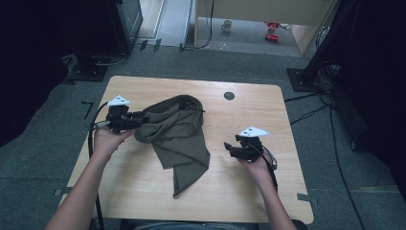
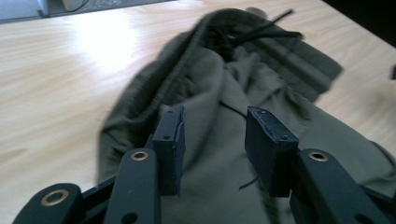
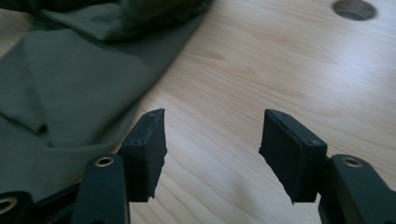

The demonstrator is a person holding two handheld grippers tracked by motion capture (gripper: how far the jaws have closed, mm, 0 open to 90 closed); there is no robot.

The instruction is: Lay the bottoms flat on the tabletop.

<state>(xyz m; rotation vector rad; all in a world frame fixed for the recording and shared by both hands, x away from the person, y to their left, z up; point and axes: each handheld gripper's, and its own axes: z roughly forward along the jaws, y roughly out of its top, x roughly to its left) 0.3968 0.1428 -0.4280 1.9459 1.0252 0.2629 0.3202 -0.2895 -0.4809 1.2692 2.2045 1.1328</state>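
Note:
An olive-green garment [image 1: 179, 129] with an elastic waistband and a dark drawstring lies crumpled across the middle of the wooden table [image 1: 249, 115]. My left gripper [image 1: 140, 120] is at the garment's left edge. In the left gripper view the garment [image 2: 219, 79] lies under and behind the left gripper [image 2: 215, 135], whose jaws stand apart with no pad pressing on the cloth. My right gripper [image 1: 229, 148] hovers to the right of the garment, open. In the right gripper view the right gripper [image 3: 212, 144] has bare wood between its jaws, and the garment [image 3: 70, 84] lies to its left.
A round cable hole [image 1: 229, 96] sits in the tabletop behind the garment, also seen as the hole [image 3: 354, 9] at the top right. Grey carpet surrounds the table, with dark stands and cables [image 1: 311, 112] to the right.

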